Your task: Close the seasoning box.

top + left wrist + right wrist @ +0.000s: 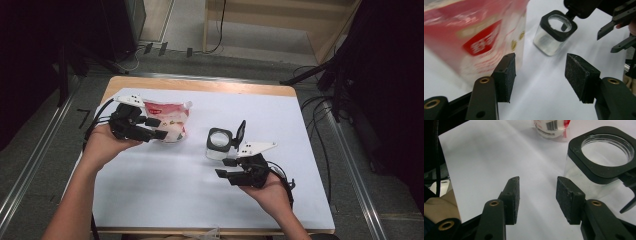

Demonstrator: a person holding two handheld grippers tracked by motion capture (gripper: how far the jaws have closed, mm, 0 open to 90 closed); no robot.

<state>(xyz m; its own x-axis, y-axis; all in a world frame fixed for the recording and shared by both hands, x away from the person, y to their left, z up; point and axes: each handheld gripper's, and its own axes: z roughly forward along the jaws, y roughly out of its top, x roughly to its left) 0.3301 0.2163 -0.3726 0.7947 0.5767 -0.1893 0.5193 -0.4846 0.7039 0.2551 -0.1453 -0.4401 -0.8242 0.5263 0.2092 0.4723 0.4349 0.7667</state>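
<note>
Right now my left gripper (pixel 159 128) sits beside the pouch (pixel 170 117) near the surface's (pixel 165 190) far left corner, fingers (pixel 505 76) spread and empty. My right gripper (pixel 226 167) waits just beside the open jar (pixel 219 143) at mid-surface, fingers (pixel 569 198) also apart, pinching nothing.
</note>
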